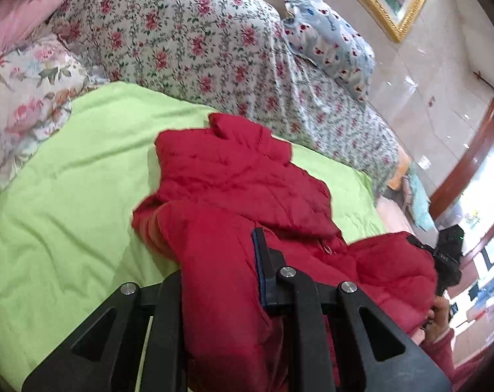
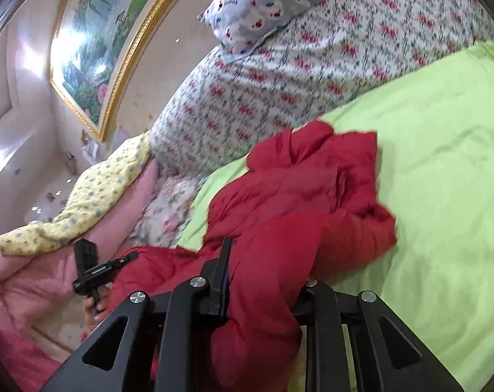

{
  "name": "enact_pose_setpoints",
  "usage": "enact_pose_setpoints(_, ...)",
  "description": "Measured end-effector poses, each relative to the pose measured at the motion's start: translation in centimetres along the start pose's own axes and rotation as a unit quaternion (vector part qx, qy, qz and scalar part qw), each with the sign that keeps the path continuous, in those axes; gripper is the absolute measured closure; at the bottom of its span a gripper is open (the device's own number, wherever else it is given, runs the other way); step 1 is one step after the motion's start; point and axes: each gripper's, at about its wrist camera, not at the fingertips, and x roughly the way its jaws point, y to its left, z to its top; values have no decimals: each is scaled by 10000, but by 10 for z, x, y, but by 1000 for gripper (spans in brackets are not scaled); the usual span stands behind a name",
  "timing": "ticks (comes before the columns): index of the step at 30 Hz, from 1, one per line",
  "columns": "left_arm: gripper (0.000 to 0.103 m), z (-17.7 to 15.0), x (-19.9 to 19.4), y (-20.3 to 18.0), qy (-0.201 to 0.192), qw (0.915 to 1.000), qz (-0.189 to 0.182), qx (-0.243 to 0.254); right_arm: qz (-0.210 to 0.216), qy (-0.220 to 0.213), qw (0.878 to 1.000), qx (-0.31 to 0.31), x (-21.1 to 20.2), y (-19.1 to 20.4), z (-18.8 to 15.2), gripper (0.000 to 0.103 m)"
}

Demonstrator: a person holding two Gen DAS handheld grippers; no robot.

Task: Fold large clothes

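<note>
- Black jaws of the left gripper (image 1: 220,277) are clamped on the red padded jacket (image 1: 247,179); the right gripper (image 2: 263,281) pinches another bunch of it.
- Puffy fabric could slip out, judging by the thick bunching.
- Jacket's far end rests on the green sheet (image 1: 67,196), with open room beside it.
- Floral quilt (image 1: 181,42) bounds the far edge.

Red jacket (image 1: 247,179) on lime-green sheet (image 1: 67,196) (quilt (image 1: 181,32) rose-flowered).
</note>
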Motion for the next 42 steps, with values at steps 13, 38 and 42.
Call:
enact_pose_setpoints(13, 88, 40, 53, 2, -201, 9962, 842, -21, -1059, -461, 9930, -236, 39, -12, 44, 81)
enact_pose_setpoints(38, 88, 88, 129, 8, -203, 9899, 1403, 52, -1947, -679, 9784, -129, 107, -49, 82, 80)
enact_pose_setpoints(42, 87, 107, 153, 19, -53, 9901, 1397, -142, -2041, -670, 9766, -32, 122, -57, 99, 80)
